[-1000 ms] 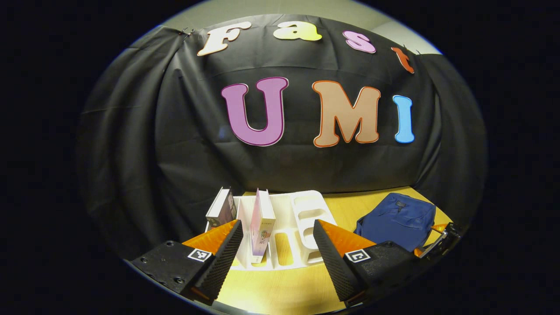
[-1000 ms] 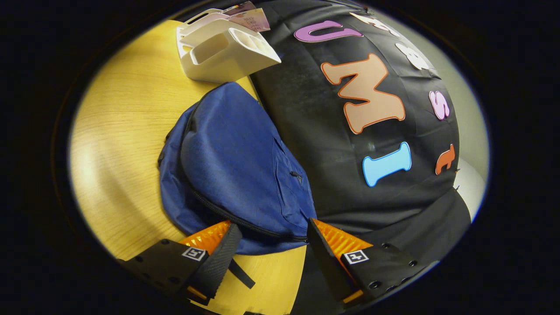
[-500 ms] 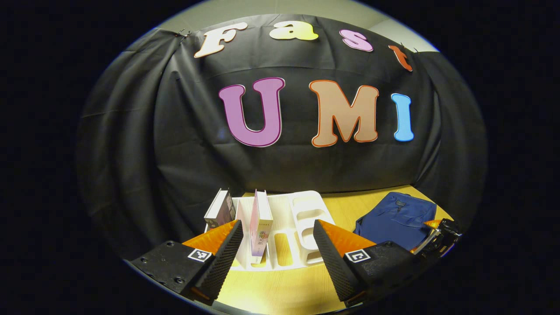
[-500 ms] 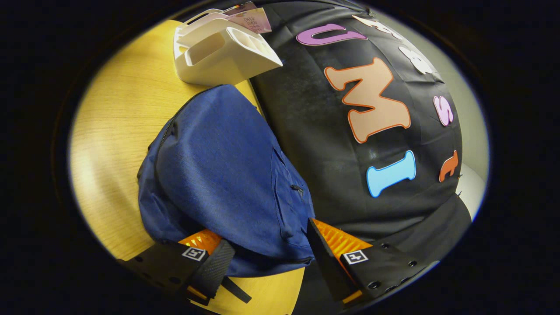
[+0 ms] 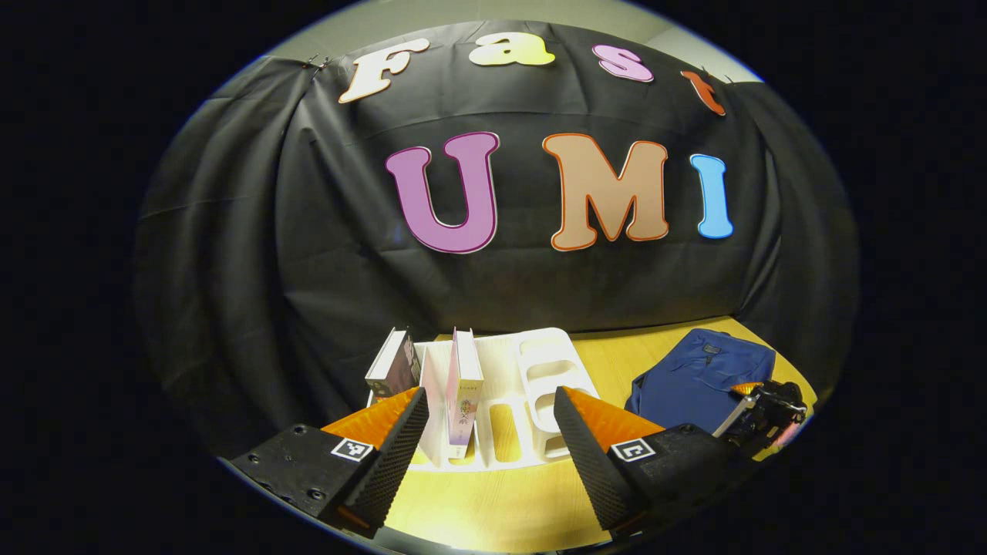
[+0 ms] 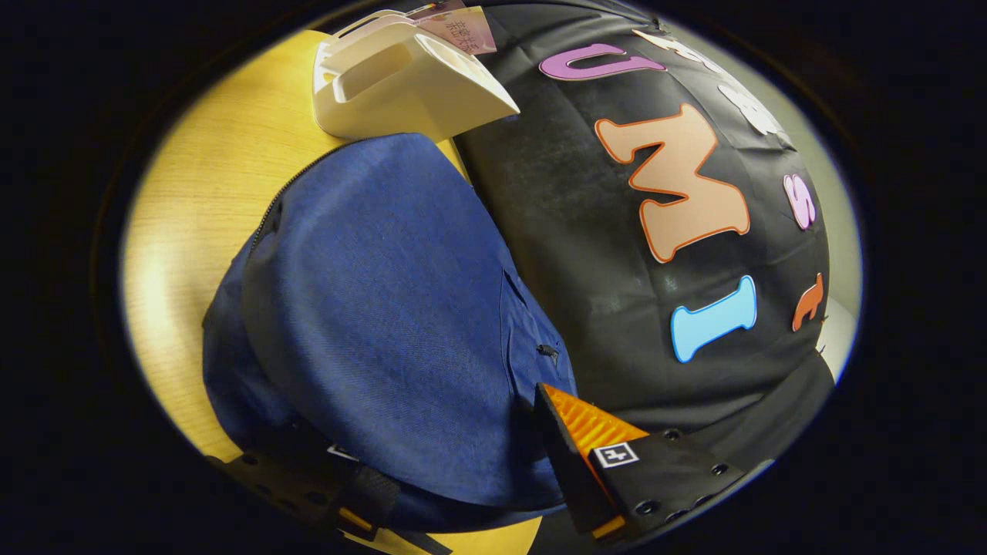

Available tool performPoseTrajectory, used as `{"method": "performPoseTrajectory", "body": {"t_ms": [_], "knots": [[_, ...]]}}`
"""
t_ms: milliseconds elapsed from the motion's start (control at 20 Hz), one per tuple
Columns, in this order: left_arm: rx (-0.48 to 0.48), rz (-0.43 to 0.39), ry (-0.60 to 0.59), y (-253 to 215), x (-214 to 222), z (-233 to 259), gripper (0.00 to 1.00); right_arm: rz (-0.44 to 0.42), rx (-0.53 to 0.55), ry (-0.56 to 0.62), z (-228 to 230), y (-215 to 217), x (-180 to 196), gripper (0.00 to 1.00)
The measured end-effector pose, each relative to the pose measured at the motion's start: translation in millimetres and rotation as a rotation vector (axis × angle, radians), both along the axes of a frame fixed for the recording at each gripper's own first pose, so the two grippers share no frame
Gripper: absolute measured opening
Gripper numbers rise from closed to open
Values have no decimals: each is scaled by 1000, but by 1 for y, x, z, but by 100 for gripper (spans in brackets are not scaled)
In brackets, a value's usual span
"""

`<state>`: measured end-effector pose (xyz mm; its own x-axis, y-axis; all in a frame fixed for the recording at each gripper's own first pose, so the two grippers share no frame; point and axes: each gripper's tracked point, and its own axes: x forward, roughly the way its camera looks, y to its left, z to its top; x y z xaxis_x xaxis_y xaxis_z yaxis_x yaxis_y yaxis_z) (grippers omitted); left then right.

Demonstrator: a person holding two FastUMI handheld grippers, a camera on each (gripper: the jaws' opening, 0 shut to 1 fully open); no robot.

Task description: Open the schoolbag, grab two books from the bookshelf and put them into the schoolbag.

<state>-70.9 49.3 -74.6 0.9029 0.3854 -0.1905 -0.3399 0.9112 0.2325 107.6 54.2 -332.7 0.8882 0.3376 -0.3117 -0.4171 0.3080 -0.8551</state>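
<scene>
Your left gripper (image 5: 490, 443) hangs above the yellow wooden table (image 5: 509, 509) with its fingers spread wide and nothing between them, aimed at the white plastic slotted bookshelf (image 5: 540, 370). Two books stand in its left slots: a dark-covered book with a white edge (image 5: 392, 364) leaning left, and an upright pink-and-white book (image 5: 465, 397) whose spine print is too small to read. The other slots hold nothing. The blue fabric schoolbag (image 6: 385, 308) lies right of the shelf with its zip closed. Your right gripper (image 6: 455, 482) sits at the bag's near edge; one finger (image 6: 567, 432) shows beside the fabric, the other is covered by it, so I cannot tell its grip.
</scene>
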Motion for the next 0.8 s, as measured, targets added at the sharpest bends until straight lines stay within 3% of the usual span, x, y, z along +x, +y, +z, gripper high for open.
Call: {"method": "performPoseTrajectory", "body": {"t_ms": [200,450,550,600,800], "knots": [[-5,17,10,0,-1,-6,95,13,-31,-32,-2,2,5,48],[-15,38,15,2,-4,-10,95,-15,31,-19,15,-2,7,14],[-18,47,11,4,-5,-10,93,-24,83,0,25,-3,5,14],[-19,51,9,4,-6,-9,93,-35,110,27,27,-3,8,9],[-34,66,0,9,-9,-9,92,-103,260,178,35,-5,13,9]]}}
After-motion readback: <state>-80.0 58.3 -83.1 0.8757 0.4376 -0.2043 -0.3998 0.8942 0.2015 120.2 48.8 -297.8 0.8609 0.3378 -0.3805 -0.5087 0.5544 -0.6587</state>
